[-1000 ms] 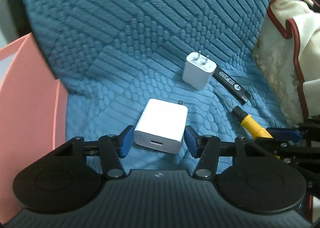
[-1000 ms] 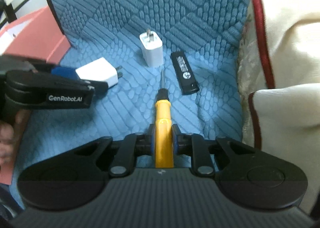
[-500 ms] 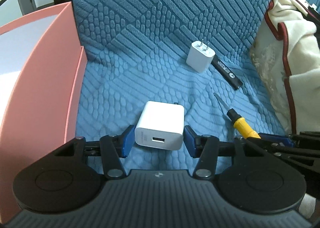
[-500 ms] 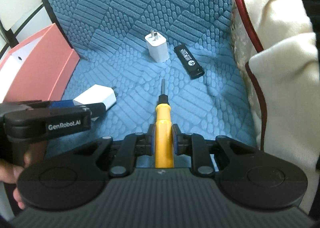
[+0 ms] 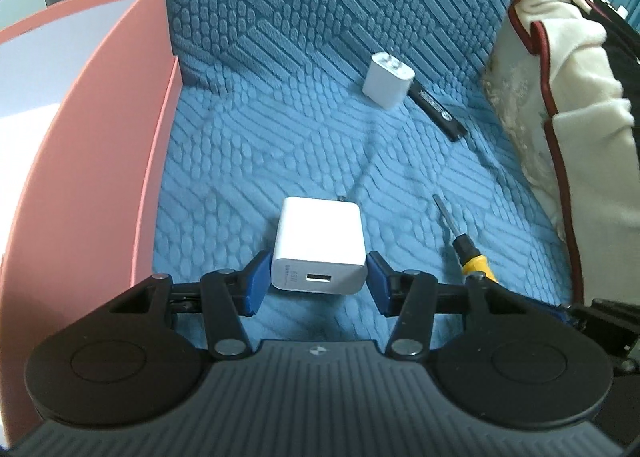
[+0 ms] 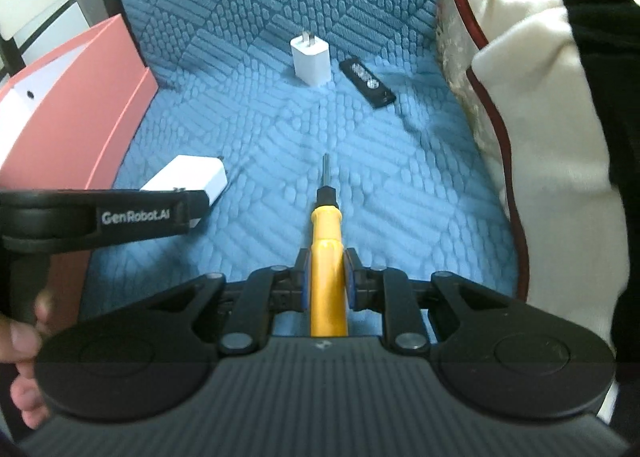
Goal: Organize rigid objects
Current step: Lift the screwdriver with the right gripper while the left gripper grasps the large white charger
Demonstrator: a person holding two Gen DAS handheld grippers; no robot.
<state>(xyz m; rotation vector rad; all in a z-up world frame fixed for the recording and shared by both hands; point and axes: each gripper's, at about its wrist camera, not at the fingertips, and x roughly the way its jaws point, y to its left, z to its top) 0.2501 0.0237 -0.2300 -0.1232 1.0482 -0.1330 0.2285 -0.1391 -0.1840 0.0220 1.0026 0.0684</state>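
Fingers of the left gripper [image 5: 316, 284] clamped the big charger [image 5: 320, 245] by its sides, USB port facing the camera, prongs pointing away. Fingers of the right gripper [image 6: 325, 279] clenched on the yellow handle of the screwdriver [image 6: 325, 241], shaft pointing forward. Both items appeared lifted clear of the blue cushion [image 5: 248, 161]. A small charger [image 5: 387, 79] and a black stick [image 5: 438, 113] lay touching near the backrest. Pink box [image 5: 92, 129] stood at the cushion's left edge, beside the left gripper. Judged step: carry to the box. To do it well, keep both grips firm, move the left gripper in first so the two do not collide, clear the box wall, lower before letting go.
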